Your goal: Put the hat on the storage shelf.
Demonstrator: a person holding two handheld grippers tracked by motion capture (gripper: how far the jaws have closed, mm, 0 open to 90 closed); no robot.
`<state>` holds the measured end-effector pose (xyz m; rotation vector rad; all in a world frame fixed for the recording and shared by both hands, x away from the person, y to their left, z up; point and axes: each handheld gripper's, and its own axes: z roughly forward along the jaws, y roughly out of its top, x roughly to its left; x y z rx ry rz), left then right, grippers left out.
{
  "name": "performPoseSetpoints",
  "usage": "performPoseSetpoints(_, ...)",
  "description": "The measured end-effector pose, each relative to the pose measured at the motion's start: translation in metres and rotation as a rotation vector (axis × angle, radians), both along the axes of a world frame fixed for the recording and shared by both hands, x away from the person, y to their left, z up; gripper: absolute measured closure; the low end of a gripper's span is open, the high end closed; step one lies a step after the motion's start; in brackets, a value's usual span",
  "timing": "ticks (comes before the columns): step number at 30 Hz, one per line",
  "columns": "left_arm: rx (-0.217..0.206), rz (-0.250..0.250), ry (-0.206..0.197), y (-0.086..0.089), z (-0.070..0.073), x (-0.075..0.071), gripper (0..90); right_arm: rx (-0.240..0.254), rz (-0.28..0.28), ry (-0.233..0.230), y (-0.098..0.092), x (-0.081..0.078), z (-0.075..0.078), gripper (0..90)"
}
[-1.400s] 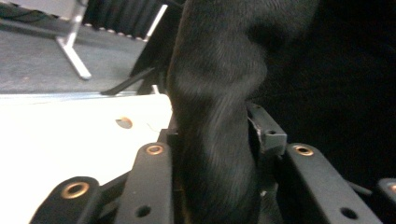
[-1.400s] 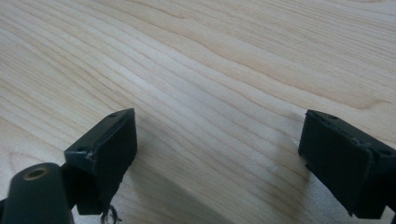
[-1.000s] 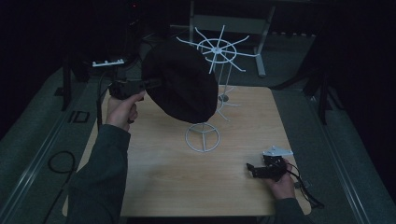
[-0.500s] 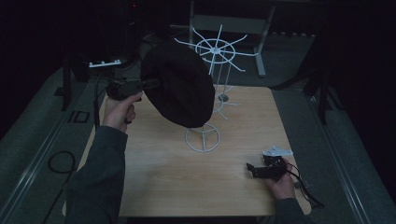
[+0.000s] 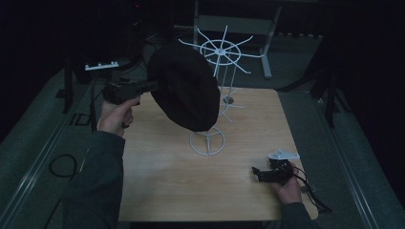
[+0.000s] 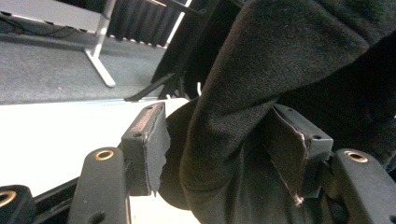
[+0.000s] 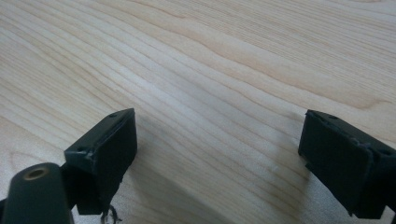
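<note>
Wooden table (image 5: pixel 157 181) – white rack (image 5: pixel 217 67) behind black hat (image 5: pixel 184 93) clamped by left hand-held gripper (image 6: pixel 224 154); right (image 7: pixel 217 158) released.

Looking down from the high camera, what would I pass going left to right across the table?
The left gripper held above the table's left edge → the black hat it grips → the white wire stand → the right gripper resting low on the wooden table.

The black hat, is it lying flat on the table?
No, the black hat is held up in the air by the left tool, above the table.
</note>
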<state>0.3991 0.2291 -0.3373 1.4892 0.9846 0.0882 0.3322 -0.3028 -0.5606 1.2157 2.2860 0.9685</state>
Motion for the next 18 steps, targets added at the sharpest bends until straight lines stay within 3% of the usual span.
performPoseSetpoints(12, -0.005, 0.044, -0.001, 0.022, -0.01, -0.013, 41.7, 0.0, 0.0, 0.0, 0.0, 0.0, 0.0, 11.4)
performPoseSetpoints(16, 0.013, 0.07, 0.006, 0.031, -0.014, -0.016, 44.7, 0.0, 0.0, 0.0, 0.0, 0.0, 0.0, 11.4)
performPoseSetpoints(18, 0.058, 0.098, 0.004, 0.033, -0.015, -0.019, 47.0, -0.001, 0.0, -0.001, 0.0, 0.0, 0.0, 11.4)
